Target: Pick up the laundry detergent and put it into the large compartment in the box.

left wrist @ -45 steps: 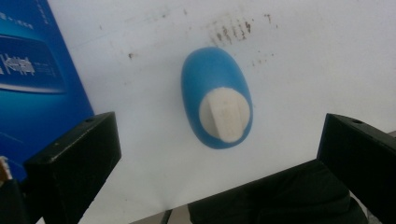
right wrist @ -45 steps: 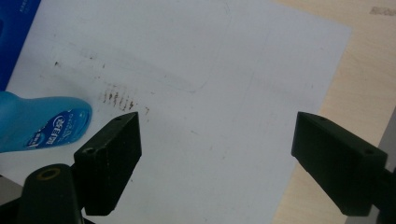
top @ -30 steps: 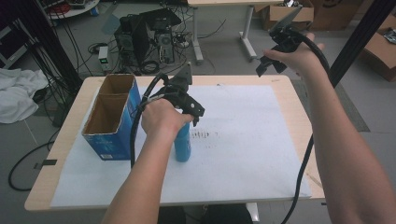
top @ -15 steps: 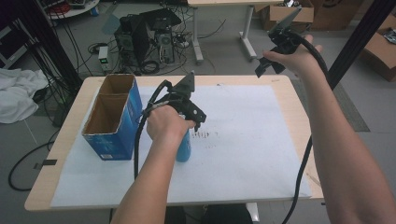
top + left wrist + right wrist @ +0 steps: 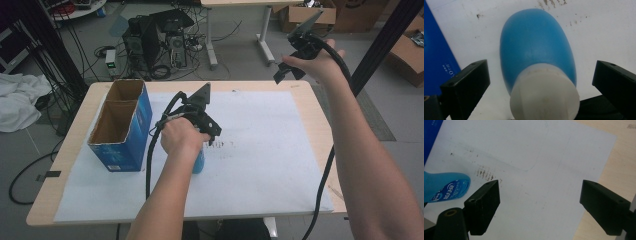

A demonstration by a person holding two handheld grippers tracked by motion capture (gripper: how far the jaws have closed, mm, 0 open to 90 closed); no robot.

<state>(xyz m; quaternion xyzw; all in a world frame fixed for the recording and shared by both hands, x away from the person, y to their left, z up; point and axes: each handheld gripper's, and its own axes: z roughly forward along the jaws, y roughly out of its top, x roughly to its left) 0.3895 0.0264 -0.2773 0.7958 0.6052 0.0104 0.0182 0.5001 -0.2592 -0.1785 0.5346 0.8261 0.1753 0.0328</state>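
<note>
On the table, centre-left: blue bottle [image 5: 198, 161] with a white cap [image 5: 545, 93] stands upright on the white paper sheet [image 5: 270, 165], just right of the blue cardboard box [image 5: 121, 127].
Bottle, left gripper view: seen from above, cap nearest the camera, blue body swelling out beyond it; printed label shows in the right gripper view [image 5: 445, 188].
Left gripper [image 5: 206, 135]: held over the bottle, pointing down at it; hand [image 5: 181, 140] wraps the gripper body, cable trails back along the forearm.
Left jaws: set wide, one on each side of the cap, clear gaps both sides; no pad touches the bottle. They have just been closing a little, with the bottle between them, not gripped.
Right gripper [image 5: 295, 52]: held high beyond the table's far right corner, well apart from the bottle; right hand [image 5: 320, 65] under it, cable hanging down past the arm.
Right jaws: wide apart in the right gripper view, nothing between them, paper and bare table edge [image 5: 621, 167] beyond.
Box: two open compartments, tops facing up; what lies inside I cannot tell. Its right wall is near the bottle, not touching as far as I can see.
Paper: dark smudges [image 5: 222, 145] just right of the bottle.
Floor beyond table: computer cases and cables [image 5: 160, 42]; white cloth [image 5: 20, 102] at left.
</note>
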